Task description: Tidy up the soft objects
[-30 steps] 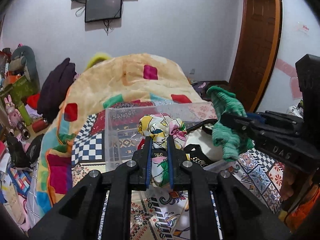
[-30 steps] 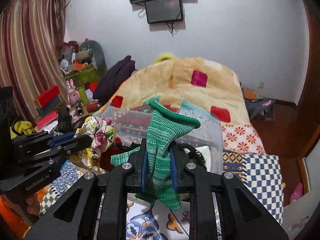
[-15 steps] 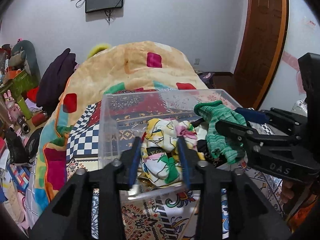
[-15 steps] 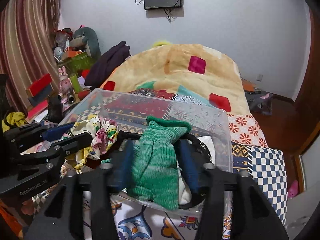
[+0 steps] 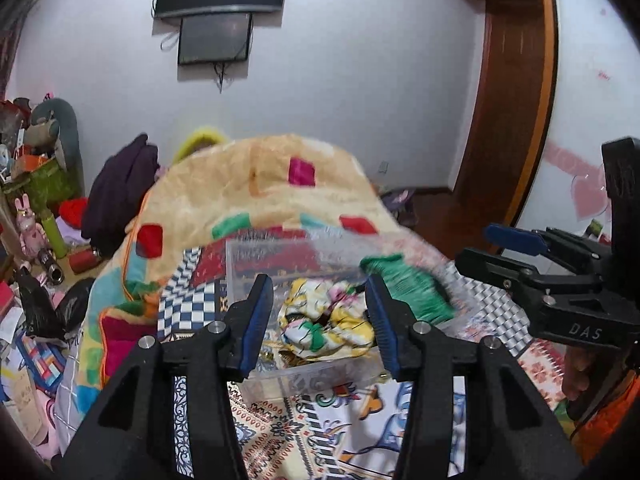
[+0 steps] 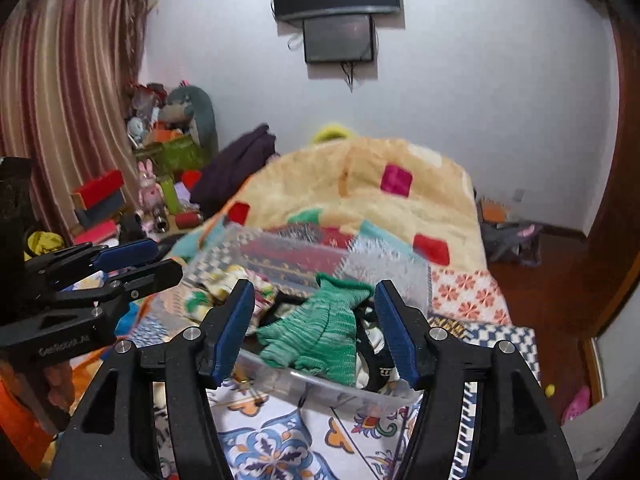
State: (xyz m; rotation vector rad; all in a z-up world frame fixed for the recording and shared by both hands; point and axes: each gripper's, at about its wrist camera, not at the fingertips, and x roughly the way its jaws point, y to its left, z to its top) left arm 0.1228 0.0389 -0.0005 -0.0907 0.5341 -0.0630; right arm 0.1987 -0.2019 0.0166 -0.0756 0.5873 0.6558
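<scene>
A clear plastic bin (image 5: pixel 248 256) (image 6: pixel 404 272) stands on the patterned bed cover. A floral yellow-and-white cloth (image 5: pixel 324 328) (image 6: pixel 224 280) and a green knitted piece (image 5: pixel 408 288) (image 6: pixel 316 332) lie inside it, over dark items. My left gripper (image 5: pixel 320 320) is open and empty, just above the floral cloth. My right gripper (image 6: pixel 316 332) is open and empty, just above the green knit. Each gripper shows at the side of the other's view.
A thick beige blanket with coloured squares (image 5: pixel 256 184) (image 6: pixel 360 184) is heaped behind the bin. A dark purple garment (image 5: pixel 120 196) lies to the left. Toys and boxes (image 6: pixel 160 168) crowd the left side. A wooden door (image 5: pixel 512 120) stands on the right.
Both grippers lowered to the bin, opened and let go: the floral cloth and the green knit now lie in the bin. Both grippers have pulled back and up a little.
</scene>
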